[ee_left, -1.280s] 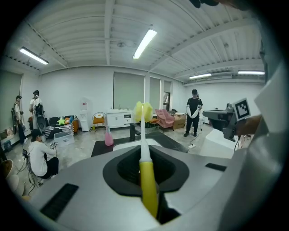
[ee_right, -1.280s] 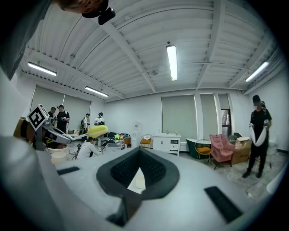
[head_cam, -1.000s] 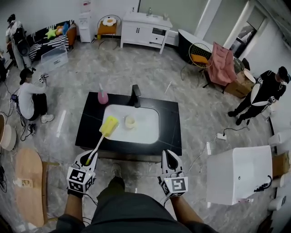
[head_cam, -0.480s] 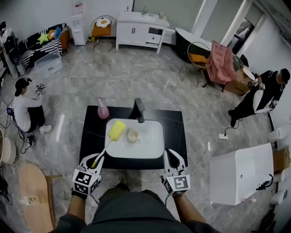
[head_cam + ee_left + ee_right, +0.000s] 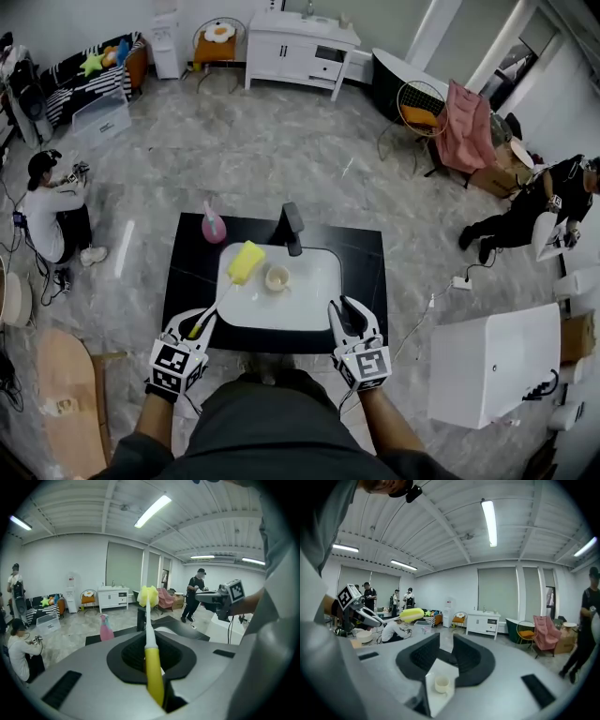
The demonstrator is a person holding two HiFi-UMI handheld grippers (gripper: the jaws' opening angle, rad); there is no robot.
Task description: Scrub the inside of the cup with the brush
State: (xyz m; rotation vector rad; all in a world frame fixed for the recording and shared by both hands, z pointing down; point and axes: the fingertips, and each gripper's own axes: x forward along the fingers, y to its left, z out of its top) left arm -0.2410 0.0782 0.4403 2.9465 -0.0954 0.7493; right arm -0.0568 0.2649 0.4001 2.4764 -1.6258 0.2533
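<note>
The left tool (image 5: 200, 322) grips the brush (image 5: 246, 262) by its handle. The right tool (image 5: 345, 314) has just been opening to a narrow gap with nothing in it. The cup (image 5: 277, 277) stands well ahead in the sink (image 5: 314, 298). Open wider and steady the cup before scrubbing.

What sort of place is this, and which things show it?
Probably a staged studio, not a real home: a sink counter stands alone mid-floor, a white cabinet sits by the far wall, and a person sits on the floor.
</note>
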